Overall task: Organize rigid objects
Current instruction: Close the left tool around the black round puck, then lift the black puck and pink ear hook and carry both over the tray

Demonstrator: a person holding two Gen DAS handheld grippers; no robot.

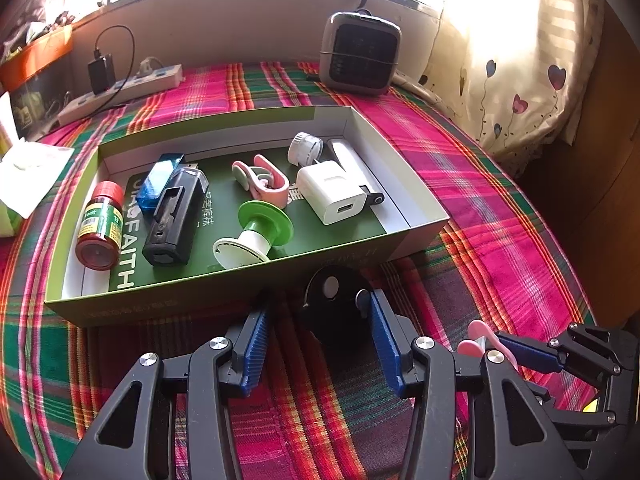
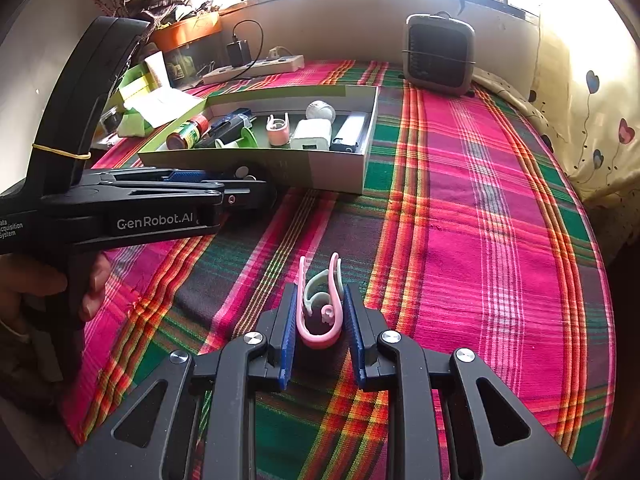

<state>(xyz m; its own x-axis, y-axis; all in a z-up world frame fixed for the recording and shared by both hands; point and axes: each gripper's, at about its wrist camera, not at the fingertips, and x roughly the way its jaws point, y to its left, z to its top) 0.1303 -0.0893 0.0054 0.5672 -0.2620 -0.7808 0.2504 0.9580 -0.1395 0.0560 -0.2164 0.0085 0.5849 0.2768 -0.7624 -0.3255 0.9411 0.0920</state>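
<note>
Right wrist view: right gripper [image 2: 320,312] clamps a pink clip [image 2: 320,308] above the plaid cloth [image 2: 480,240]. Left gripper [image 1: 320,332] has jaws apart around a black round object [image 1: 336,304], right pad touching, grip unclear. Green box [image 1: 224,292] just beyond holds a second clip [image 1: 262,180].

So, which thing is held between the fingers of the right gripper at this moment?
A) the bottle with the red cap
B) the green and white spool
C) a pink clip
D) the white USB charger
C: in the right wrist view the right gripper is closed on the pink clip, while the charger, the bottle and the spool all lie in the box.
</note>
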